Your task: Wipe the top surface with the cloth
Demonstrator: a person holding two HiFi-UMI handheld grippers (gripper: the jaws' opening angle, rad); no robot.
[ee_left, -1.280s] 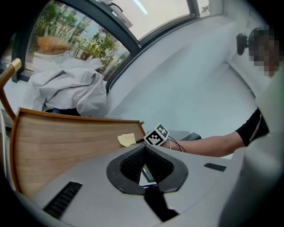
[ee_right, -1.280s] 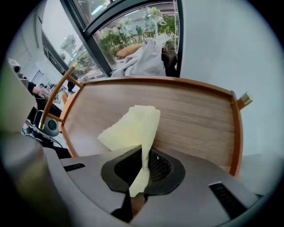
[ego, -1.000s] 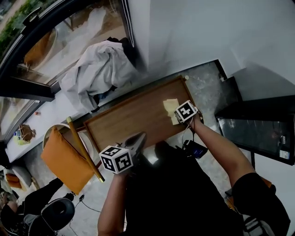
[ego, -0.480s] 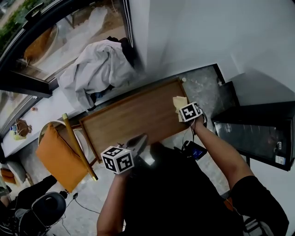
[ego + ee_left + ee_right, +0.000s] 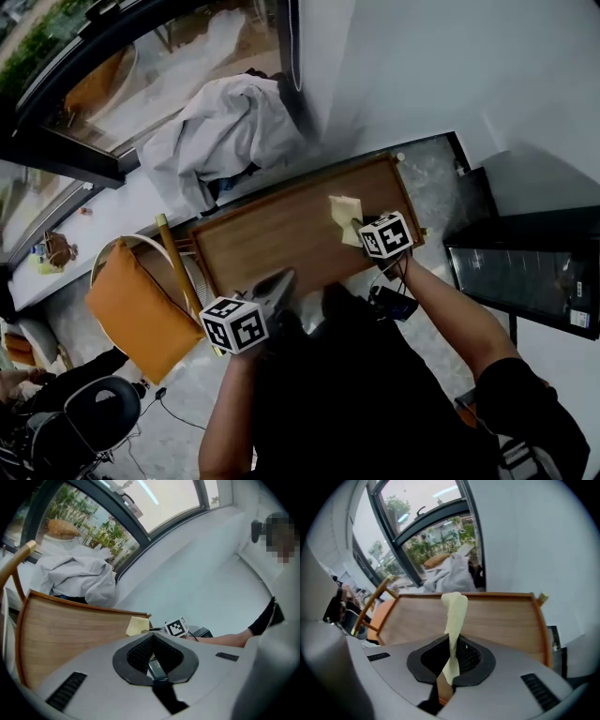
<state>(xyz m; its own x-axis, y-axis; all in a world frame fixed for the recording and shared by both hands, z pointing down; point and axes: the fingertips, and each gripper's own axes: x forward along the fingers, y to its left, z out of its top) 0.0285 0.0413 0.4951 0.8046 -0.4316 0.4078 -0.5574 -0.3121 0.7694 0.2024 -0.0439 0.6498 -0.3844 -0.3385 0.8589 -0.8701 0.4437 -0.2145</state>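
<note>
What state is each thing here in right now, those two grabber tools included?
Right gripper: shut on the yellow cloth.
Left gripper: shut, holding nothing.
Yellow cloth: crumpled, pinched, over the wooden tabletop.
White fabric: heaped, beyond the tabletop.

no words, brand names or numbers can be read anywhere. the only printed signs are black-and-white square patterns: one set on the cube (image 5: 234, 324) of the left gripper (image 5: 279, 281), low in the middle of the head view, and another on the matching cube of the right gripper (image 5: 356, 228), just right of centre. they are block codes, not letters. a pale sticker (image 5: 577, 318) on the dark cabinet (image 5: 525, 272) at the right edge is too small to read.
</note>
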